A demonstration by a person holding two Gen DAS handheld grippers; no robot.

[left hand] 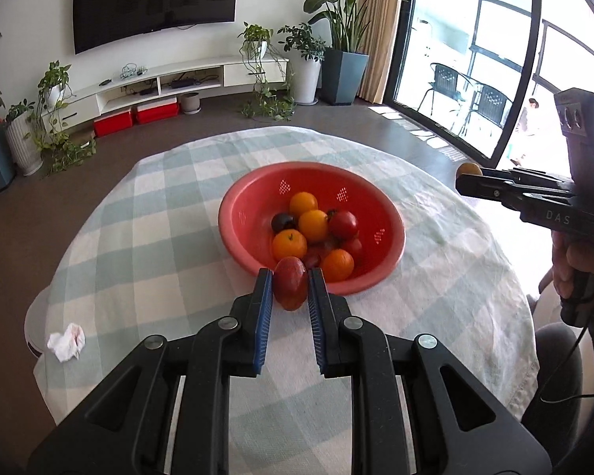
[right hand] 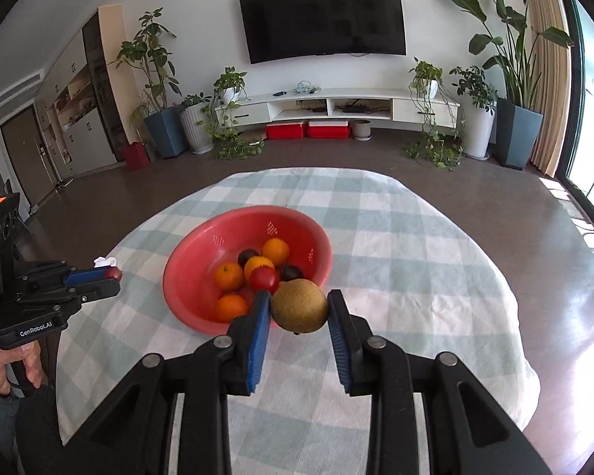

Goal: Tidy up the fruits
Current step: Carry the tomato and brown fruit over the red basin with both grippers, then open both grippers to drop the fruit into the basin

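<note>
Red plastic forms the perforated bowl (left hand: 311, 223) that sits near the middle of a table covered by a pale green and white checked cloth (left hand: 146, 245); inside it lie several oranges (left hand: 313, 225), a red tomato (left hand: 343, 224) and a few dark plums (left hand: 283, 221). The left gripper (left hand: 290, 283) is clamped on a small oval reddish fruit (left hand: 290, 283), pinched between its blue pads at the very tips, and in its own camera that fruit sits just in front of the bowl's near rim. The right gripper (right hand: 299, 310) is closed on a round brown fruit (right hand: 300, 306), larger and rough-skinned, held between its blue pads and seen just before the bowl's near right edge. Both held fruits are up off the cloth. A crumpled white tissue (left hand: 66, 341) lies on the cloth toward the left edge of the table, well apart from the bowl. A hand (right hand: 4, 368) wraps the handle of the left gripper.
</note>
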